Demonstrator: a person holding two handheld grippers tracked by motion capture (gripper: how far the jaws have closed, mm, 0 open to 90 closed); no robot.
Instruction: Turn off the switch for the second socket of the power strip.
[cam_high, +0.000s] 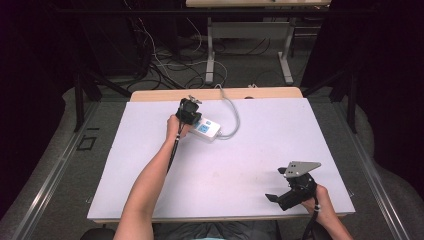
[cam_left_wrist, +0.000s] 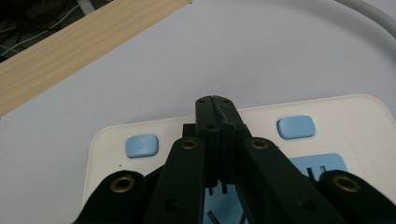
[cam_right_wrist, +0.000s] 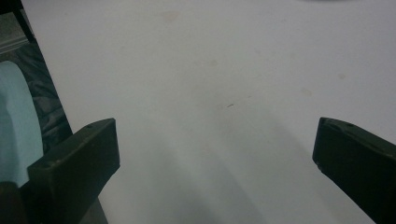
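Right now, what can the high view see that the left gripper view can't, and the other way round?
High view alone: the person's forearms and the right hand-held gripper, jaws wide apart over bare table. Left gripper view alone: two small blue buttons on the power strip, and the left hand-held gripper with jaws pressed together above it. Both: the white power strip, its grey cable and the table.

Item: white power strip with pale blue socket panel and two pale blue buttons | Pose: flat on the white table, lying diagonally | Location: far part, slightly left of centre | Cord: grey cable curves from its right end toward the far edge.
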